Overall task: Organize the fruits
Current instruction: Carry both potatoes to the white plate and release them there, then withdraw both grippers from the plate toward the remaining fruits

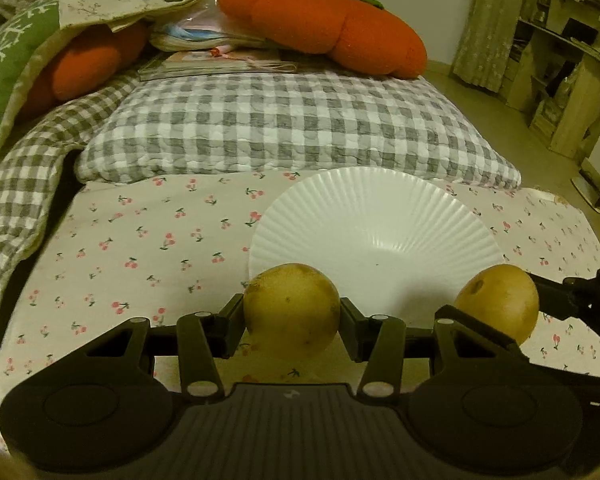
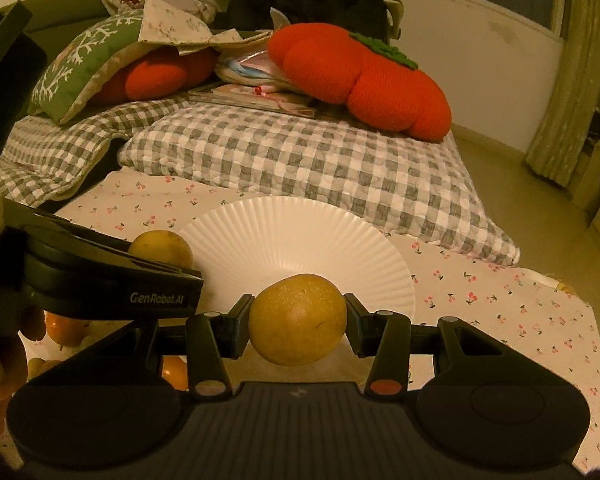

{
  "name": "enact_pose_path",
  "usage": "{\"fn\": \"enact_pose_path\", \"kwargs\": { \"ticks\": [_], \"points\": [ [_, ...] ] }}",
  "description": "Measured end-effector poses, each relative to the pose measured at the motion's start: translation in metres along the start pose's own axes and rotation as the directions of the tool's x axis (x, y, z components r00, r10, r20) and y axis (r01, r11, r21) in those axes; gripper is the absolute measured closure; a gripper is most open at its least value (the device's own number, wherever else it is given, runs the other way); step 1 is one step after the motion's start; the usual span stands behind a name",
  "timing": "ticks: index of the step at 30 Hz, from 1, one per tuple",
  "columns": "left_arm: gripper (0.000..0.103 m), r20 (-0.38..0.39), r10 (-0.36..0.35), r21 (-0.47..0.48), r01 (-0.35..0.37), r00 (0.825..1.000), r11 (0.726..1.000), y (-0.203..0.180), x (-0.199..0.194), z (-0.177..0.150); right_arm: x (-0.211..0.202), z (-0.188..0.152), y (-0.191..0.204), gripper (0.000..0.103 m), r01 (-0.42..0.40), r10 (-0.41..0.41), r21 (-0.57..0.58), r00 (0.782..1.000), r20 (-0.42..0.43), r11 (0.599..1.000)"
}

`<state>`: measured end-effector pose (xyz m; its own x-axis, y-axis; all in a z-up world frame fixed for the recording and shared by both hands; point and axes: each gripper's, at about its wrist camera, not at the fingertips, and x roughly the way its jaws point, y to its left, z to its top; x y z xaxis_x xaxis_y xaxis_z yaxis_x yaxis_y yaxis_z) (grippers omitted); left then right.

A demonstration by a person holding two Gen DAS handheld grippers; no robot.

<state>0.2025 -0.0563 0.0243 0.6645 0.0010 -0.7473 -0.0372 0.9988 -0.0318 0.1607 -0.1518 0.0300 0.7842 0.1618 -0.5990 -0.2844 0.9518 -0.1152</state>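
Now left wrist view: left gripper (image 1: 292,312) jaws pinching round yellow-brown fruit (image 1: 292,310) just before ribbed white plate (image 1: 376,216) on cherry-print bed sheet (image 1: 140,248). Right wrist view: right gripper (image 2: 298,318) jaws pinching second round yellow fruit (image 2: 298,319) at plate's near rim; small oranges (image 2: 66,330) lower left.

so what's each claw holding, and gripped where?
Left claw: a yellow fruit, pinched across its middle. Right claw: a second yellow fruit, also pinched at its sides. Both are near the white plate.
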Motion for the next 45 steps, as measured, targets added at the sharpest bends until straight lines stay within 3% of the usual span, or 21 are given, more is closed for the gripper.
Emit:
{"fn": "enact_pose_path", "kwargs": {
  "ticks": [22, 29, 34, 38, 44, 45],
  "points": [
    [0.067, 0.020, -0.070, 0.076, 0.068, 0.997, 0.995, -0.009, 0.017, 0.001, 0.030, -0.012, -0.004, 0.060, -0.004, 0.005, 0.004, 0.999, -0.042, 1.000],
    [0.066, 0.015, -0.111, 0.035, 0.110, 0.994, 0.993, -0.005, 0.017, 0.001, 0.029, -0.013, -0.006, 0.059, -0.012, 0.013, 0.022, 0.999, -0.031, 1.000],
    [0.055, 0.022, -0.113, 0.041, 0.113, 0.993, 0.993, -0.007, 0.016, 0.001, 0.026, -0.011, -0.010, 0.055, -0.030, 0.031, 0.063, 0.999, -0.027, 0.998],
    [0.039, 0.033, -0.124, 0.018, 0.123, 0.992, 0.992, -0.003, 0.012, 0.003, 0.018, -0.006, -0.016, 0.047, -0.045, 0.047, 0.089, 0.999, -0.017, 0.995],
    [0.032, 0.062, -0.153, -0.072, 0.158, 0.986, 0.985, 0.015, -0.003, 0.011, 0.002, 0.004, -0.039, 0.036, -0.044, 0.041, 0.187, 0.999, 0.020, 0.981],
    [0.032, 0.066, -0.158, -0.084, 0.163, 0.985, 0.983, 0.017, -0.006, 0.012, -0.001, 0.004, -0.041, 0.035, -0.019, 0.010, 0.195, 0.999, 0.043, 0.981]
  ]
}}
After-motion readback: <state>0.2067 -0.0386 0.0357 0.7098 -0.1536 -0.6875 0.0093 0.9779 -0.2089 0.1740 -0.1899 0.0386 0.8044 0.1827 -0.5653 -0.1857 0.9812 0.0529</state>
